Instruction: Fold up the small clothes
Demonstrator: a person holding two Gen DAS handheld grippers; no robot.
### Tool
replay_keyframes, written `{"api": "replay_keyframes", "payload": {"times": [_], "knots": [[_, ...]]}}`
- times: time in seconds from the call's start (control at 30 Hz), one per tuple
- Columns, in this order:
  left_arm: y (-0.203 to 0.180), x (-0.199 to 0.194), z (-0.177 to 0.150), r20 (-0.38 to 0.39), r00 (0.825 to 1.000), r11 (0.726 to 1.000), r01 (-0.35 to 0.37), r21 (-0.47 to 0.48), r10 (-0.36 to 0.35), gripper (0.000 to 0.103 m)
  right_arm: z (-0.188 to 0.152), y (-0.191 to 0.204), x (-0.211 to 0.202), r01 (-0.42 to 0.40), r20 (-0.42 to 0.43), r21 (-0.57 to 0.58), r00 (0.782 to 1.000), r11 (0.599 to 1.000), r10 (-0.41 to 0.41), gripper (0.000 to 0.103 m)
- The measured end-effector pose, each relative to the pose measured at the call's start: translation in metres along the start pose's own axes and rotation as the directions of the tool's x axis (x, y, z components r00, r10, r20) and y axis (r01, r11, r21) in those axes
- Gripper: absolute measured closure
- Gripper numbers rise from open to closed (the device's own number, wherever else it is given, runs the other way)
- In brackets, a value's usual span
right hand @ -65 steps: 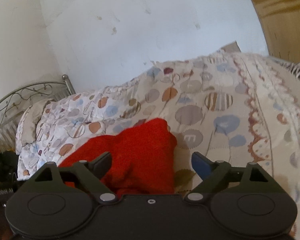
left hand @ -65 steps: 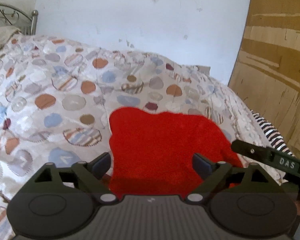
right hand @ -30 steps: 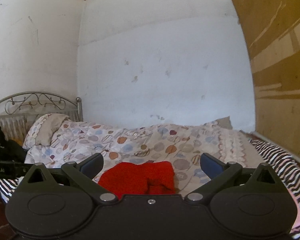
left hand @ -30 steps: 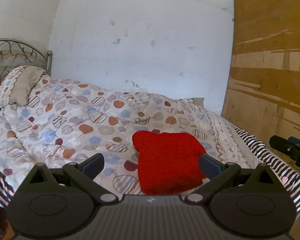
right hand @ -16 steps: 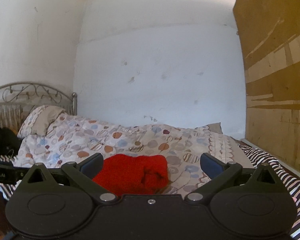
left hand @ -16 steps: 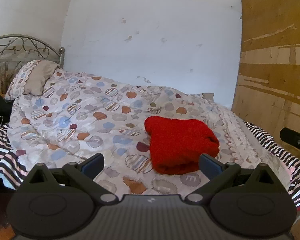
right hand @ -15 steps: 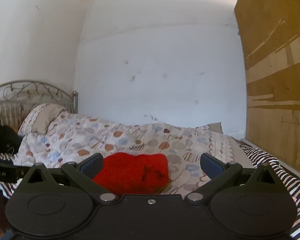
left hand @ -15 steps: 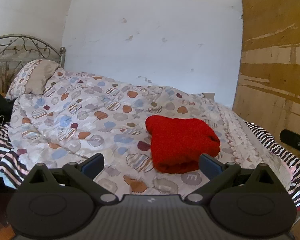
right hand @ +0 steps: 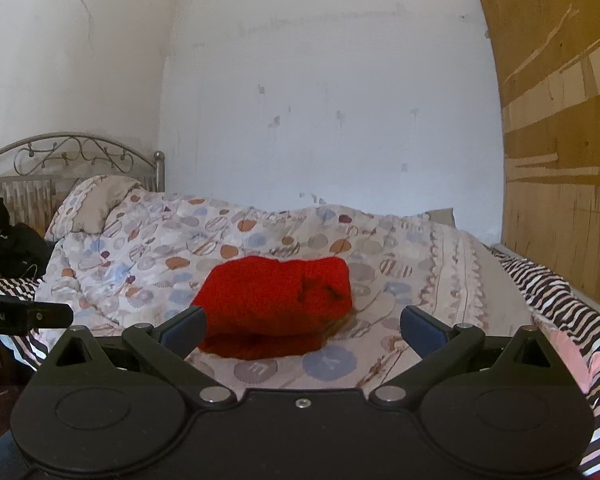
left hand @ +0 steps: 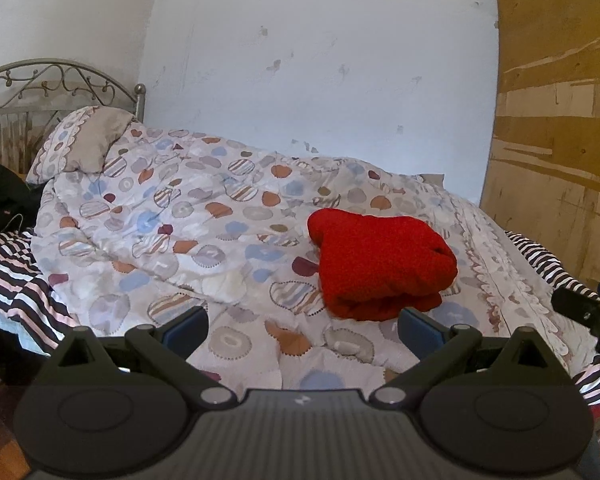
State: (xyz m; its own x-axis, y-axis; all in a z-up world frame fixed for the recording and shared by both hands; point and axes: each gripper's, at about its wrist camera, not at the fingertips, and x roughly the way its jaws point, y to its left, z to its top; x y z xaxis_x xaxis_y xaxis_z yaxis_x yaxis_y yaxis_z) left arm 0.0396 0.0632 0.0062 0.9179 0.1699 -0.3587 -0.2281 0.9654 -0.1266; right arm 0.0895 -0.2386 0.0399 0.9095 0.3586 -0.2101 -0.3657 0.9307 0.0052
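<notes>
A folded red garment (left hand: 384, 264) lies on a patterned quilt (left hand: 188, 232) covering a bed, well short of the pillow (left hand: 84, 144) at the metal headboard. The left hand-held gripper (left hand: 302, 330) and right hand-held gripper (right hand: 302, 330) both hang in front of the bed, fingers spread wide, holding nothing.

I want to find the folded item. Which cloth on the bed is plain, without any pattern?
The red garment: one solid colour, folded into a bundle. It lies on the quilt, which has dots; the sheet is striped.
</notes>
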Motion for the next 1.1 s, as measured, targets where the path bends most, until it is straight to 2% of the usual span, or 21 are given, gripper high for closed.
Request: {"api": "replay_keyframes", "payload": {"times": [0.2,1.1], "knots": [[-0.0007,-0.0007,-0.0016,-0.004,1.0,1.0,-0.002,0.004,0.002,0.0,-0.0068,0.0,0.0082,0.016,-0.043,0.004,0.999,1.0,-0.015,0.0],[0.0053,0.0015,-0.0049,-0.023,1.0,1.0,-0.007,-0.011,0.006,0.0,-0.0053,-0.0024,0.0059,0.024,-0.029,0.011,0.999,1.0,-0.024,0.0]]}}
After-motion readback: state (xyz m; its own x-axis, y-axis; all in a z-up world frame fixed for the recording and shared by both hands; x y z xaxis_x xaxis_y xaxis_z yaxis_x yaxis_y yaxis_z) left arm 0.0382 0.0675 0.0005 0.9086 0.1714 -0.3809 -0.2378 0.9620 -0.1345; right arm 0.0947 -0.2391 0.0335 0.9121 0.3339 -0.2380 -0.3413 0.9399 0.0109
